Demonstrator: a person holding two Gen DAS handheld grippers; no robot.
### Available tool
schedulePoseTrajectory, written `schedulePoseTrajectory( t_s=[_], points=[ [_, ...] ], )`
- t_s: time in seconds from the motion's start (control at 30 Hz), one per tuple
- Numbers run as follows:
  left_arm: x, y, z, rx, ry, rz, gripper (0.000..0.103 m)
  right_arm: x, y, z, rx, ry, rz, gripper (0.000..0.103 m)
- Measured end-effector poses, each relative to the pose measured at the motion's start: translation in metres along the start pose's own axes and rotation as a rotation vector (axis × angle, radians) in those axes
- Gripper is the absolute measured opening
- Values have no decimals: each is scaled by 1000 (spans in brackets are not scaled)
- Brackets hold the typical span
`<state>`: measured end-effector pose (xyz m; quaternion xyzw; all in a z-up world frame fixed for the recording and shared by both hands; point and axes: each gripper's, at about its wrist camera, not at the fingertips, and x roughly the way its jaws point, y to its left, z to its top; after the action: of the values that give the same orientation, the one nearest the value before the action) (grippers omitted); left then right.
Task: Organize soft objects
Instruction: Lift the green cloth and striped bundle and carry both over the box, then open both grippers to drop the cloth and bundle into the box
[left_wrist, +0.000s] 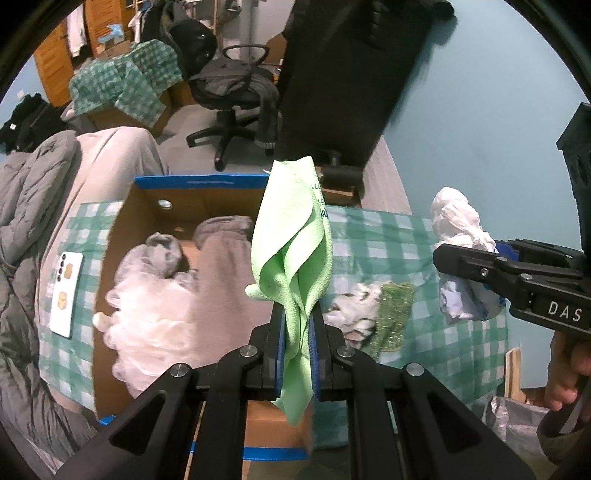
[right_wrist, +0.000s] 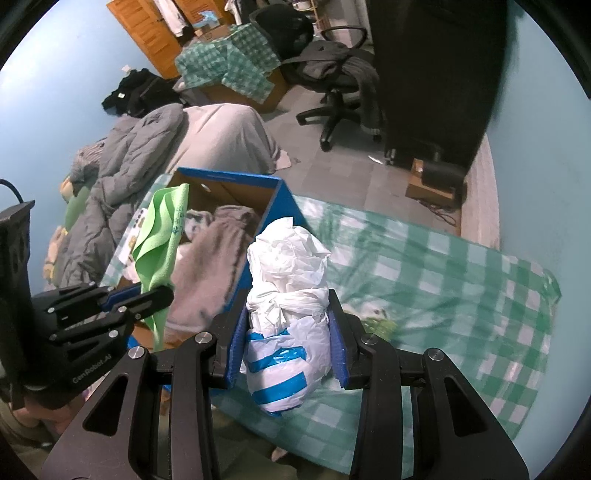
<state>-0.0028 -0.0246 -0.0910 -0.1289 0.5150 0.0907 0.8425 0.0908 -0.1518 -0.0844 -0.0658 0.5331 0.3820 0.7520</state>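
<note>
My left gripper (left_wrist: 297, 314) is shut on a light green cloth (left_wrist: 295, 236) that stands up between its fingers, above the right edge of an open cardboard box (left_wrist: 201, 182) with blue-taped rims. From the right wrist view the same green cloth (right_wrist: 159, 236) hangs in the left gripper (right_wrist: 147, 291) by the box (right_wrist: 229, 179). My right gripper (right_wrist: 288, 321) is shut on a crumpled white plastic bag with blue stripes (right_wrist: 288, 295), held over the checked cloth just right of the box. In the left wrist view that bag (left_wrist: 461, 254) sits in the right gripper (left_wrist: 469, 266).
The box holds a grey garment (left_wrist: 225, 266) and a white puffy item (left_wrist: 147, 325). A white phone (left_wrist: 66, 295) lies left of it on the green checked cloth (right_wrist: 443, 280). A green sparkly sponge (left_wrist: 393, 314) and crumpled plastic lie right of the box. An office chair (left_wrist: 236, 103) stands beyond.
</note>
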Motion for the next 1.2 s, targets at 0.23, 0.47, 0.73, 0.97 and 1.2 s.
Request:
schedulePoseTrajectory(
  t_s=[0.23,0.47,0.73,0.97,1.2],
  points=[
    [0,31,7,-13,0,14,11,15,25,16,-30,3,14,38],
    [4,57,19,-10,-5,23,11,35,47,34,-51,21,42,38],
    [21,87,36,-21,8,36,11,71,72,57,-62,61,82,38],
    [42,105,47,-24,38,30,11,104,85,71,-65,106,93,38],
    [61,117,52,-17,96,33,12,129,94,81,-55,140,81,38]
  ],
)
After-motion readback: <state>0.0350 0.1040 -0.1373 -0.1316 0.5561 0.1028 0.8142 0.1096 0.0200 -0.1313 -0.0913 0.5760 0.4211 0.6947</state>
